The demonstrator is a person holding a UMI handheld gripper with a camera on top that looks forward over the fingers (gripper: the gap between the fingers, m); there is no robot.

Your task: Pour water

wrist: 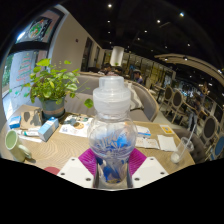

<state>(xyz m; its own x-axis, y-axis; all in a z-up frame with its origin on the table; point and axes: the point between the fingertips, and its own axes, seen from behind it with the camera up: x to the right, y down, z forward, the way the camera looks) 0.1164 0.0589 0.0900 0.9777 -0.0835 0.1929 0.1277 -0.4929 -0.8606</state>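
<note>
Here, seen from the gripper:
Tongs: the gripper [112, 166] has both pink pads [90, 160] pressed on the bottle, one at each side.
Bottle: a clear plastic water bottle [112, 135] stands upright between the fingers, white cap [112, 92] on top.
Table: a wooden table [65, 150] lies beyond the fingers.
Plant: a green potted plant [47, 82] stands far ahead, left of the bottle.
Cup: a green cup [12, 142] sits nearer, left of the fingers.

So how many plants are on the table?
1. A leafy green potted plant stands on the wooden table, beyond the water bottle held between the gripper fingers. More could be hidden behind the bottle.
</note>
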